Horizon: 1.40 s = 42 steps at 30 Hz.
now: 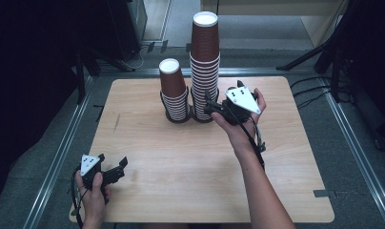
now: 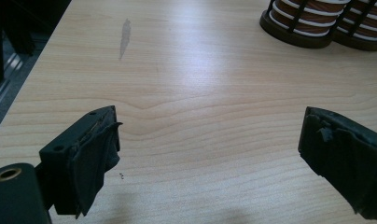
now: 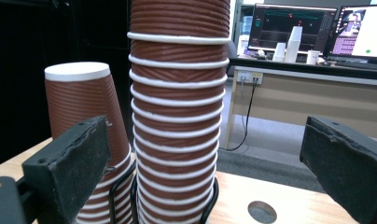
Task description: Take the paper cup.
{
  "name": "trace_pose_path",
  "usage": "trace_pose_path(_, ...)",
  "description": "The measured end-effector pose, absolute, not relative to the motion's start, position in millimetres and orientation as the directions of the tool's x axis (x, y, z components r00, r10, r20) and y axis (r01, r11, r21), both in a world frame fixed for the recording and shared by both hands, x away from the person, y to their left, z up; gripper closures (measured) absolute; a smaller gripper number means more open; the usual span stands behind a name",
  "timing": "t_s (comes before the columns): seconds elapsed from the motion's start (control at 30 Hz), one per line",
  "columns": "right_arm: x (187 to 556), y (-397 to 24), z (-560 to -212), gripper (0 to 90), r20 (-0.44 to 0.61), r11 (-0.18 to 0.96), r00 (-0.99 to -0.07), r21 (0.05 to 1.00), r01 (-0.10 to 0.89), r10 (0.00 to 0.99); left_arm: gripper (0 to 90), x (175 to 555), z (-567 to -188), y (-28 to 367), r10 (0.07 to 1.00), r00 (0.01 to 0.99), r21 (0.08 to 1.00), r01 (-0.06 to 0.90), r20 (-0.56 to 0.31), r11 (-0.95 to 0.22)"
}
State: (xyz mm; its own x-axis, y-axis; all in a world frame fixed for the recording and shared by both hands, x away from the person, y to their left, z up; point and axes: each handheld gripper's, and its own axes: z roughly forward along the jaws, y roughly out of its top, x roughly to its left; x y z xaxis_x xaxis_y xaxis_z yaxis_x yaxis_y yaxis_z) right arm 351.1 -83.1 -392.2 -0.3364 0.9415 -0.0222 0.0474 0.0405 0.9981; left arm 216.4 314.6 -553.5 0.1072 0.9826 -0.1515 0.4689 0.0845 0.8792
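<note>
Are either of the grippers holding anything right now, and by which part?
Nothing is held. The left gripper is open over bare table; the right gripper is open before the tall stack of brown ribbed paper cups.

I work in a lab or office test space: a bare wooden table (image 1: 181, 157) framed by aluminium rails (image 1: 57, 157), lit computer monitors (image 3: 291, 23) on a desk (image 3: 312, 93) behind, cables (image 3: 246, 116) hanging to the floor.

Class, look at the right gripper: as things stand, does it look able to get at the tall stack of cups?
Probably yes. The right gripper is open and right beside the tall stack, with the stack between its jaws in its own view and nothing in between.
</note>
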Motion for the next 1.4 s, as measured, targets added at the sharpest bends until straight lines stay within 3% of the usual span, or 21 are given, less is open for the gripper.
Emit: trace_pose_path(1.4, 430.6, -30.1, -339.1, 0.0, -0.022, 0.004, -0.297, 0.998, -0.061, 0.955, 5.4, 216.4, -553.4, 318.9, 0.975, 0.118, 0.874, 0.473, -0.189, 0.112)
